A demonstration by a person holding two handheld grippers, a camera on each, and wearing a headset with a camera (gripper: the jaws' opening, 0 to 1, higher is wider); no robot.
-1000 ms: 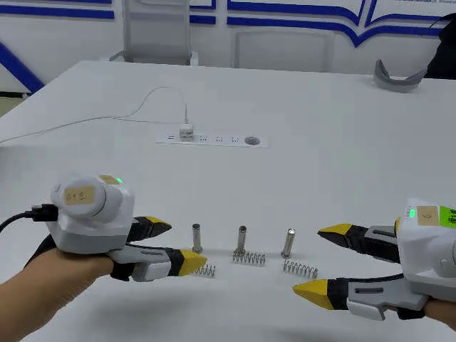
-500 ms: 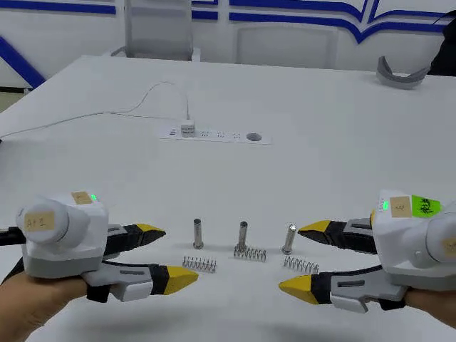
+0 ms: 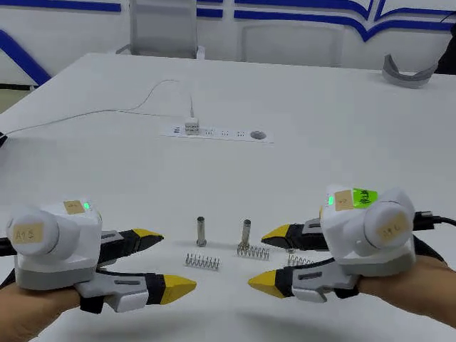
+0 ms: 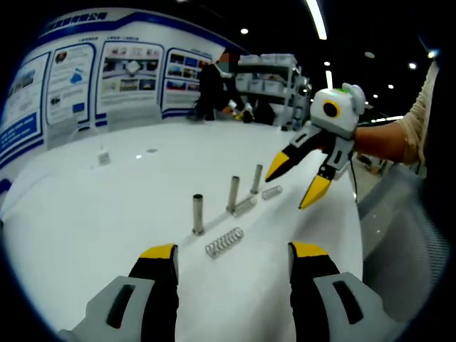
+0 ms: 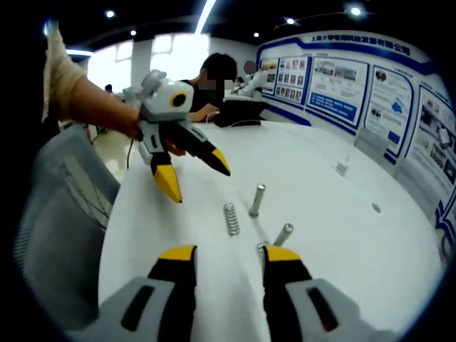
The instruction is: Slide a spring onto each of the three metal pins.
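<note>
The white bench [image 3: 342, 100] carries everything. A power strip [image 3: 214, 133] lies toward its middle, well apart from the work. Close to the near edge, the left gripper [image 3: 177, 260] and the right gripper [image 3: 258, 258] face each other, both with jaws spread wide and nothing between them.

Three metal pins stand upright in a row along that near edge, and all are bare. They are the left pin [image 3: 201, 231], the middle pin [image 3: 246, 234] and the right pin [image 4: 256, 179], which the right gripper mostly hides in the head view. Three springs lie on their sides just on the near-edge side of the pins. The left spring [image 3: 202, 261] is near its pin but apart from it. The middle spring [image 3: 253, 251] is at the foot of the middle pin, possibly touching it. The right spring [image 4: 271, 192] is by the right gripper's jaw tips.

With no spring threaded, the step in hand is probably the first pick-up, and the right gripper is best placed for the right spring. To do it well:
- Pinch the spring lightly across its coils near one end, so the coils are not crushed and the bore stays open.
- Turn it upright and centre the free end over the pin's top.
- Lower it straight down and release once the coils have caught.

Whether the pins are fixed to the bench cannot be told, so the free gripper should be ready to steady one.
</note>
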